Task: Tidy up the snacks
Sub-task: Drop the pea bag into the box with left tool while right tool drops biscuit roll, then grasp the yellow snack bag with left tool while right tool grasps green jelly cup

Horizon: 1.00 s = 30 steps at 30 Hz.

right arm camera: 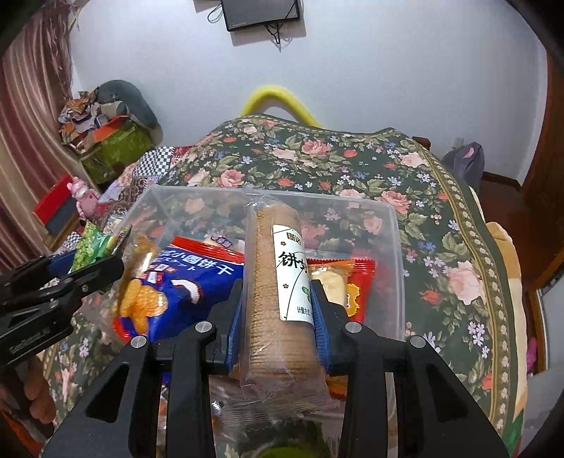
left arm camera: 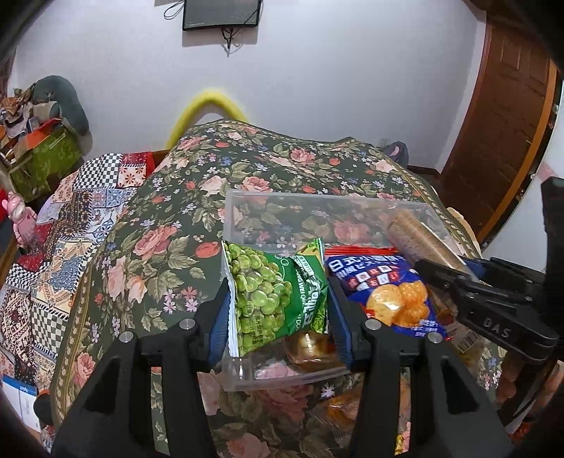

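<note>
My left gripper [left arm camera: 278,299] is clamped on the pea bag [left arm camera: 271,292], blue pads pressing both sides, bag upright over the near-left end of the bin [left arm camera: 317,200]. My right gripper [right arm camera: 278,306] is closed on the biscuit roll [right arm camera: 278,289], roll lengthwise btwn the fingers, far end tilted up over the bin's middle.

Bin is clear plastic, sits on the floral cloth [left arm camera: 158,211]. Inside: blue cracker bag [left arm camera: 387,292] lying flat, just right of the pea bag; a small amber-wrapped snack [left arm camera: 310,348] under the pea bag at the near wall.

Left cam only: full front of the pea bag, the amber snack, and my right gripper from the side w/ the roll sticking out past its tips. Right cam only: roll's white label, a red-orange pack [right arm camera: 352,282] right of the roll in the bin, and my left gripper seen side-on at the left edge w/ the green bag poking out. Both show the wall monitor [left arm camera: 222,14] and a yellow fuzzy arc [left arm camera: 208,109] behind the cloth.
</note>
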Available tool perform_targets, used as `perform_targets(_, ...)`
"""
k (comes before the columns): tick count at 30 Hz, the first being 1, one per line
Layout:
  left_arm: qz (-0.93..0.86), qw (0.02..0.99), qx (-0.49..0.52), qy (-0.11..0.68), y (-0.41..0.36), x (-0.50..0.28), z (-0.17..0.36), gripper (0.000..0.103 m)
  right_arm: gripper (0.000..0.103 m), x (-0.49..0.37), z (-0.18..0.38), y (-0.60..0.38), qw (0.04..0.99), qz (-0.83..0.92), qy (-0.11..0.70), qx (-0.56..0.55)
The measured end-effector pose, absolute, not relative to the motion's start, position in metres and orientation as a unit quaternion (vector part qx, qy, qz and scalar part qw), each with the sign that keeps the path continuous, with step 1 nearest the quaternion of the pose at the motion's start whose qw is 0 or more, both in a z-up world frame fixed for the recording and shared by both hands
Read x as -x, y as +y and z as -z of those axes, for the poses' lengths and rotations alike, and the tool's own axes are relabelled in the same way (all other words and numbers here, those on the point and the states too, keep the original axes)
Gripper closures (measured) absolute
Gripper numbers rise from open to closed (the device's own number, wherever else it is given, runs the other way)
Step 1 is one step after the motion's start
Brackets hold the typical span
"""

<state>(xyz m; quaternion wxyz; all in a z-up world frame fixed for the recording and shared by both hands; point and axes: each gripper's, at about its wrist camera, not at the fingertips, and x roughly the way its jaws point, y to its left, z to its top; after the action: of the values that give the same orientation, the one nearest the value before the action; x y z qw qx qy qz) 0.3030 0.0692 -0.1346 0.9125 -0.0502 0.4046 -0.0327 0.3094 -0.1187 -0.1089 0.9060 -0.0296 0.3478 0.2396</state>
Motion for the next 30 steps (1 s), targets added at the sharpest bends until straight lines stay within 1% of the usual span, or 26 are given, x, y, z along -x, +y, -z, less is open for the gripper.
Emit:
perform_targets(4, 0.037, 0.91, 0.048, 0.411, 0.065, -0.303, 0.138, 0.046, 0.068, -0.312, 0.112, -0.118, 0.902, -0.238, 0.358, 0.027)
perform_targets(10, 0.043, 0.91, 0.045, 0.41, 0.062, -0.297, 0.134, 0.037, 0.066, -0.307, 0.107, -0.125, 0.904, -0.236, 0.355, 0.032)
perform_targets(12, 0.039, 0.912, 0.043, 0.407, 0.061, -0.293, 0.13, 0.03, 0.065, -0.302, 0.104, -0.127, 0.904, -0.24, 0.351, 0.039)
perform_targets(19, 0.04, 0.922, 0.038, 0.383, 0.062, -0.268, 0.106, 0.029, 0.064, -0.278, 0.095, -0.143, 0.912, -0.245, 0.326, 0.048)
perform_targets(22, 0.039, 0.925, 0.04, 0.376, 0.063, -0.253, 0.1, 0.023, 0.064, -0.265, 0.095, -0.152, 0.913, -0.249, 0.32, 0.041)
perform_targets(24, 0.041, 0.926, 0.041, 0.374, 0.062, -0.242, 0.099, 0.021, 0.064, -0.256, 0.097, -0.157, 0.914, -0.249, 0.317, 0.041)
perform_targets(30, 0.052, 0.918, 0.038, 0.392, 0.055, -0.213, 0.113, 0.019, 0.064, -0.233, 0.111, -0.171, 0.91, -0.253, 0.325, 0.045)
